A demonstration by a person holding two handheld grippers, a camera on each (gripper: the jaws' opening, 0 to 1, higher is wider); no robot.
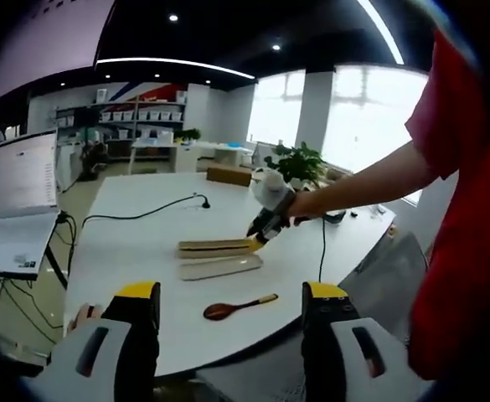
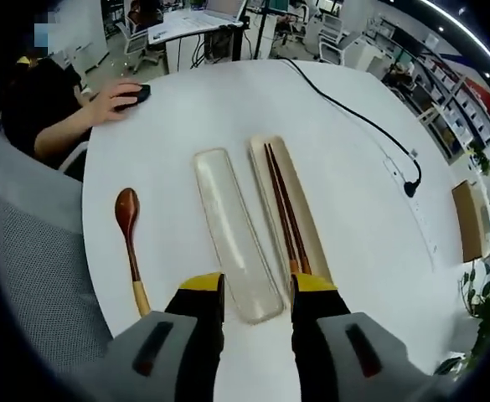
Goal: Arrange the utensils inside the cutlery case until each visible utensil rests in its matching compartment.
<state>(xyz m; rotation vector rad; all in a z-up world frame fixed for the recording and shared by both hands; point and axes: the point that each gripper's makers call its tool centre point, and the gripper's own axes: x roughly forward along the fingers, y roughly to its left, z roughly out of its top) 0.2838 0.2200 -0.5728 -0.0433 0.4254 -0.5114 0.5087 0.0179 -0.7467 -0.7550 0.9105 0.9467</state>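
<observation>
White and round, the table [image 2: 353, 209] carries an open cutlery case. Its beige tray half [image 2: 299, 197] holds a pair of dark wooden chopsticks [image 2: 282, 201], and the translucent lid half [image 2: 232, 230] lies just beside it, parallel. A brown wooden spoon [image 2: 130, 243] is seen apart from the case on the bare table. The right gripper [image 2: 257, 293] is held open over the near ends of both halves, gripping nothing. The left gripper [image 1: 232, 297] is likewise open, hovering short of the spoon.
</observation>
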